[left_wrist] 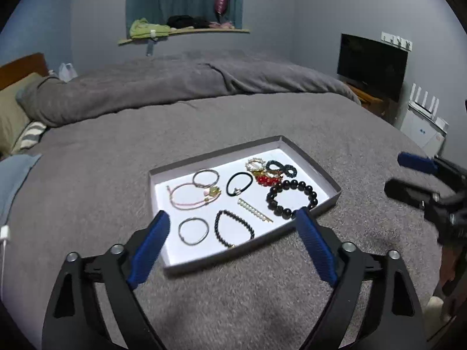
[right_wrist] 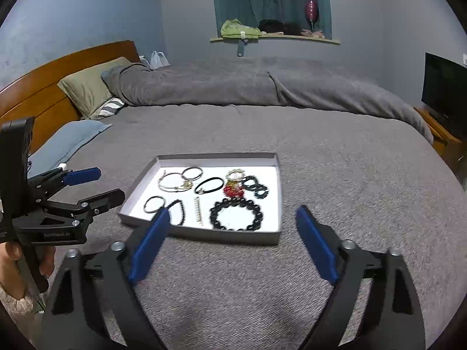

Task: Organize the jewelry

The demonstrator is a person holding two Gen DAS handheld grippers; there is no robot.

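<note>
Grey bedspread (left_wrist: pixel 262 285) carried a shallow white-lined box lid (left_wrist: pixel 309 157) holding bracelets, including a large black beaded bracelet (left_wrist: pixel 292 197). Left gripper (left_wrist: pixel 233 233) and right gripper (right_wrist: pixel 233 227) both hung spread wide, empty, near the lid's front edge.

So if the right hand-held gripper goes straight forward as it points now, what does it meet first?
Probably the near wall of the tray, then the big black bead bracelet just behind it. The right hand-held gripper is open; depth is unclear.

A tray (left_wrist: pixel 327 175) lies on the bed (left_wrist: pixel 116 175), holding bracelets. The beaded bracelet (left_wrist: pixel 292 198) sits right of the hairpin (left_wrist: pixel 255 210). Pillows (right_wrist: pixel 87 90) lie far left.
</note>
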